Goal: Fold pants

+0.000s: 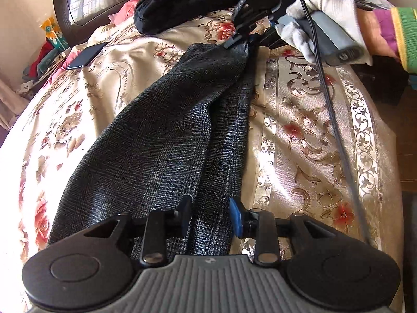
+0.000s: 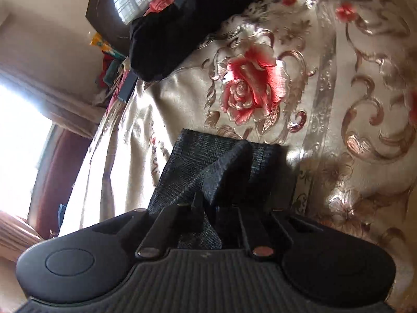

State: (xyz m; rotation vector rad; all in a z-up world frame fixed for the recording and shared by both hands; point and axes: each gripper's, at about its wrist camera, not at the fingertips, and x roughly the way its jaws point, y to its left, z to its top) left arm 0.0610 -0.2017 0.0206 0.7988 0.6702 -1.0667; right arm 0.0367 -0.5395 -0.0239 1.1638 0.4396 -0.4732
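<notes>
Floral bedspread [image 1: 299, 120] — dark headboard [image 1: 78, 2] behind

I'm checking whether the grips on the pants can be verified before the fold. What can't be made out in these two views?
- Left wrist view: the near end of the pants is cut off behind the left gripper.
- Left wrist view: the right gripper is small and dark; its grip at the far hem is unclear.
- Right wrist view: the right gripper fingertips are lost in shadowed fabric.
</notes>
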